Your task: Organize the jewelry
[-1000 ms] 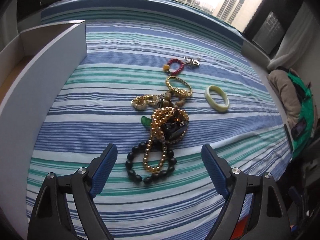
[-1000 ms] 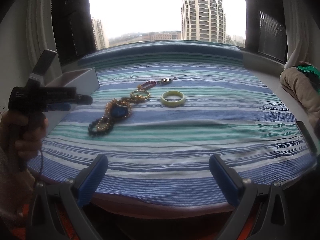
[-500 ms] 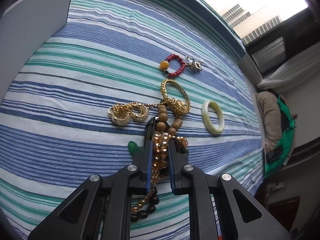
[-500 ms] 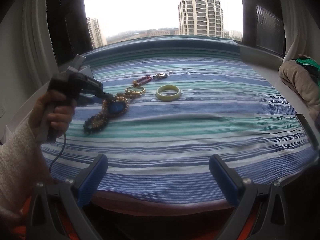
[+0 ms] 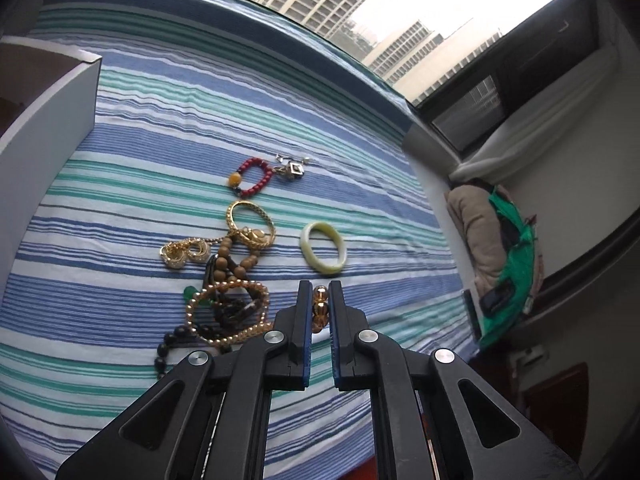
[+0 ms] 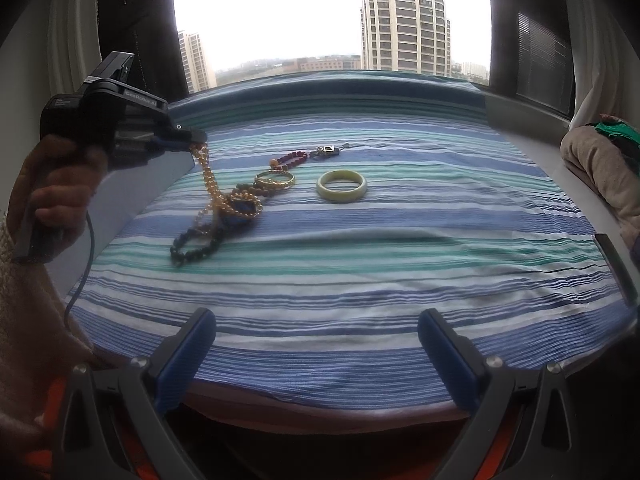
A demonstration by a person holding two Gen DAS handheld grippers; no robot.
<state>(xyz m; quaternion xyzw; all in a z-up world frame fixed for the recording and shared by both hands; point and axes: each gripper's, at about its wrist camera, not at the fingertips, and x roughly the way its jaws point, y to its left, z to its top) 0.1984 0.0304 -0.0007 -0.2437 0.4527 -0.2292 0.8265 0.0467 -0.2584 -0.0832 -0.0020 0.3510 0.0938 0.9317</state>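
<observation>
Left tool (image 5: 320,300) just clamped onto the amber beads (image 6: 208,178) and lifted; the strand now hangs from it, lower end still in the jewelry pile (image 5: 224,312) on the bed (image 6: 360,280). Right tool (image 6: 316,344) released, empty, at the bed's near edge. Box (image 5: 48,120) close on the left; bangle (image 5: 323,252) lies apart, open bed on the right.

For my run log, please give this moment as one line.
left gripper: shut on amber bead strand, lifting | right gripper: open, empty | jade bangle: on striped cloth
</observation>
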